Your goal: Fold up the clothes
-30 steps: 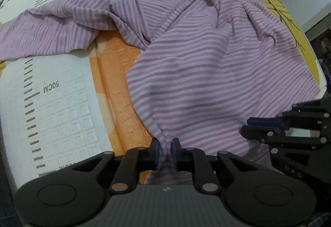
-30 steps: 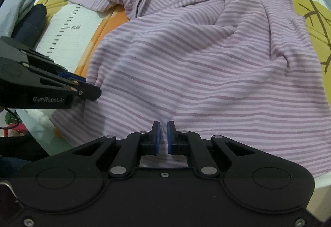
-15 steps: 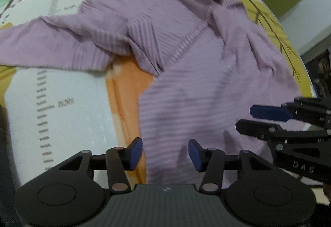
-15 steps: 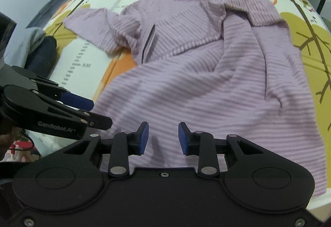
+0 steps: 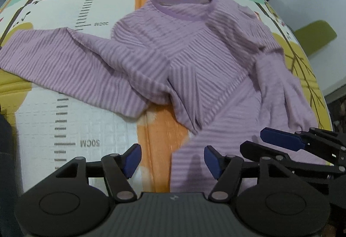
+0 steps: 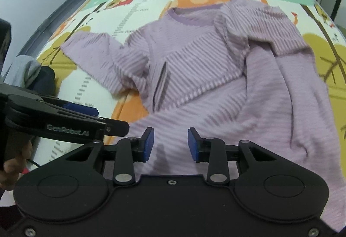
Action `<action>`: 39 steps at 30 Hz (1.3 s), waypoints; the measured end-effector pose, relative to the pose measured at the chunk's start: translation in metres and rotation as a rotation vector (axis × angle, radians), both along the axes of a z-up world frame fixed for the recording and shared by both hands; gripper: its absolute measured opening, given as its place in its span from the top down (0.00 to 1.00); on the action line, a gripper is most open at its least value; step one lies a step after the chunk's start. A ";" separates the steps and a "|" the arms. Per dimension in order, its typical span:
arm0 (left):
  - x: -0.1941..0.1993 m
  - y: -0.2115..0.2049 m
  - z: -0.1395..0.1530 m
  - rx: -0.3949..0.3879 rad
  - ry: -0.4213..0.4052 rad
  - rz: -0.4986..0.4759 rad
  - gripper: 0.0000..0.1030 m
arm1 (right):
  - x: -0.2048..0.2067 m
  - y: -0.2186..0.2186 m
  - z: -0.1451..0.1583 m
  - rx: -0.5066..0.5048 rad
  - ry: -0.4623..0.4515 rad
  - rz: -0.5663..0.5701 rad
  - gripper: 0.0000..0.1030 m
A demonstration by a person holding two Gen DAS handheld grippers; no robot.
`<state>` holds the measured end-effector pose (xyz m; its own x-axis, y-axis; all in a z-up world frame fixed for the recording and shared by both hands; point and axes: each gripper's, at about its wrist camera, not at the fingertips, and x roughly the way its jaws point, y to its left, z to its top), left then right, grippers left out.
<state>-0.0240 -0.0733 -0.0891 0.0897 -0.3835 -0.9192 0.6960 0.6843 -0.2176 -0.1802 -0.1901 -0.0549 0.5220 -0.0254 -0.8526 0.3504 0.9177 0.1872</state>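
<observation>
Purple striped shirt (image 5: 194,64) lies rumpled on the play mat (image 5: 86,124), collar far, hem near. Left gripper (image 5: 172,158) and right gripper (image 6: 170,143) hover above the hem, jaws just opened, parted, nothing pinched between.

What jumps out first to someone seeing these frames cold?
A lilac striped long-sleeved top sprawls rumpled across the colourful printed play mat, one sleeve out to the left of the picture. At its near hem the left gripper and right gripper hang open, jaws just spread, gripping nothing.
</observation>
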 end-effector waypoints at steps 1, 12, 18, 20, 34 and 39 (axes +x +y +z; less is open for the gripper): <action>0.003 -0.001 -0.001 -0.001 0.001 0.009 0.36 | 0.004 0.000 0.000 -0.008 -0.006 0.002 0.64; 0.042 -0.011 -0.012 -0.017 0.057 0.136 0.35 | 0.042 -0.012 -0.014 -0.022 -0.005 -0.038 0.64; 0.059 -0.014 -0.011 -0.046 0.078 0.227 0.35 | 0.055 -0.016 -0.026 -0.005 0.000 -0.057 0.64; 0.064 -0.015 -0.011 -0.058 0.092 0.256 0.35 | 0.059 -0.015 -0.029 -0.007 -0.001 -0.056 0.63; 0.078 -0.017 -0.023 -0.050 0.132 0.398 0.44 | 0.088 -0.006 -0.055 0.036 0.013 -0.033 0.59; 0.077 -0.016 -0.022 -0.040 0.120 0.407 0.56 | 0.094 -0.002 -0.058 0.009 0.017 -0.012 0.75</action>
<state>0.0535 -0.0894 -0.1114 0.1342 -0.3745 -0.9175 0.3390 0.8873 -0.3126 -0.0858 -0.1926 -0.1133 0.5074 -0.0240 -0.8614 0.3648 0.9116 0.1894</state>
